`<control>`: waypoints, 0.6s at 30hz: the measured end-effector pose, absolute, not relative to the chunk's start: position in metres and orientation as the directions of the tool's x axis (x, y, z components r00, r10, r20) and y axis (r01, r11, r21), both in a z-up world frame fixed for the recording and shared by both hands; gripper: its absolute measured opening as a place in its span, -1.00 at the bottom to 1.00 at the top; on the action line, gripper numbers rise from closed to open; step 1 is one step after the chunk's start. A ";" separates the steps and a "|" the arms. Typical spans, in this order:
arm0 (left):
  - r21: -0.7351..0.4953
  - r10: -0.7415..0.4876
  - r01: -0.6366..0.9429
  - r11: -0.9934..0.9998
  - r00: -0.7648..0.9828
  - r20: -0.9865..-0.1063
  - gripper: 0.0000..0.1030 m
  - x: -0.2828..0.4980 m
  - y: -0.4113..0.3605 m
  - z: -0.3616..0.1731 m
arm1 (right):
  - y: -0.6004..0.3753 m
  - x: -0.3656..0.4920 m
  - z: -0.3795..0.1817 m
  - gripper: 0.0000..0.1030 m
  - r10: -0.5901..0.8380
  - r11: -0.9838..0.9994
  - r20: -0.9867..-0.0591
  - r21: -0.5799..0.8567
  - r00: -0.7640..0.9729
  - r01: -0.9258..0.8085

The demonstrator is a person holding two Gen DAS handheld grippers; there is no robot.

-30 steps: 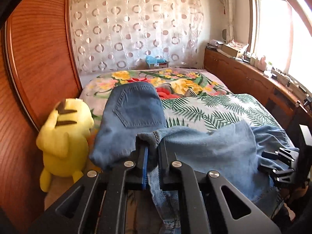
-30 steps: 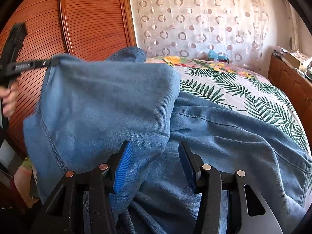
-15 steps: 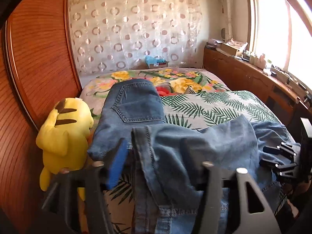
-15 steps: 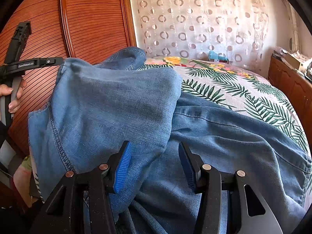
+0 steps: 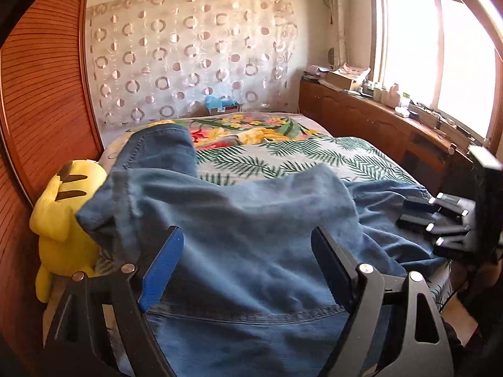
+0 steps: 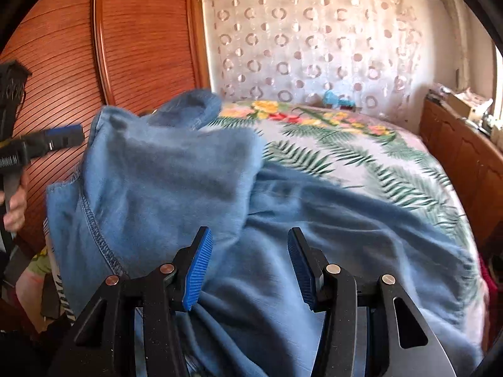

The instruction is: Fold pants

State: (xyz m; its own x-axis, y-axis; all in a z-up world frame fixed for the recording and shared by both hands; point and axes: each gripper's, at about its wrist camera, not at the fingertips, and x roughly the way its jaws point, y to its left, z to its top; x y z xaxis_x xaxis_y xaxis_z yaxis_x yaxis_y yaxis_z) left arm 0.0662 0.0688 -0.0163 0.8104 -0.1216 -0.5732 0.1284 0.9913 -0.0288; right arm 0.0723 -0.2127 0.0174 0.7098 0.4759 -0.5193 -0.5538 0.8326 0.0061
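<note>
Blue jeans (image 5: 283, 207) lie on the bed, one part folded over the rest, with the far end (image 5: 157, 154) stretching toward the headboard. My left gripper (image 5: 246, 234) hovers over the folded denim. Its jaws are opening wide and the cloth lies below them, not pinched. From the right wrist view, the left gripper (image 6: 66, 135) sits just left of the fold's edge (image 6: 94, 144), clear of it. My right gripper (image 6: 250, 232) stands half open over the jeans (image 6: 173, 182), its pads not pressing them. It also appears at the right (image 5: 408, 212), resting on the denim.
A yellow plush toy (image 5: 63, 220) leans between the bed's left side and the wooden wardrobe (image 5: 37, 94). The bedspread (image 5: 298, 160) has a leaf and flower print. A low wooden cabinet (image 5: 377, 125) with clutter runs under the window. A hand (image 6: 14, 210) grips the left tool.
The left gripper went from shut on the jeans' hem to wide open and let it go. The folded layer dropped flat. The left gripper drew back leftward.
</note>
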 end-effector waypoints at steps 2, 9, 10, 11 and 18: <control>-0.029 -0.123 0.130 0.991 0.810 -0.574 0.63 0.065 0.062 -0.018 | -0.228 0.065 0.027 0.00 0.453 0.847 -0.503 -0.012 0.736 -0.531; -0.043 -0.150 0.152 0.987 0.811 -0.565 0.63 0.058 0.045 -0.021 | -0.284 0.044 0.041 0.10 0.374 0.894 -0.475 -0.044 0.796 -0.446; -0.041 -0.151 0.155 0.987 0.810 -0.567 0.63 0.058 0.043 -0.021 | -0.292 0.042 0.040 0.13 0.362 0.900 -0.478 -0.044 0.800 -0.434; -0.040 -0.153 0.158 0.987 0.809 -0.568 0.63 0.058 0.041 -0.022 | -0.299 0.038 0.039 0.15 0.347 0.907 -0.480 -0.046 0.805 -0.418; -0.034 -0.165 0.179 0.983 0.797 -0.581 0.63 0.054 0.027 -0.029 | -0.356 0.023 0.025 0.16 0.234 0.955 -0.531 -0.030 0.814 -0.294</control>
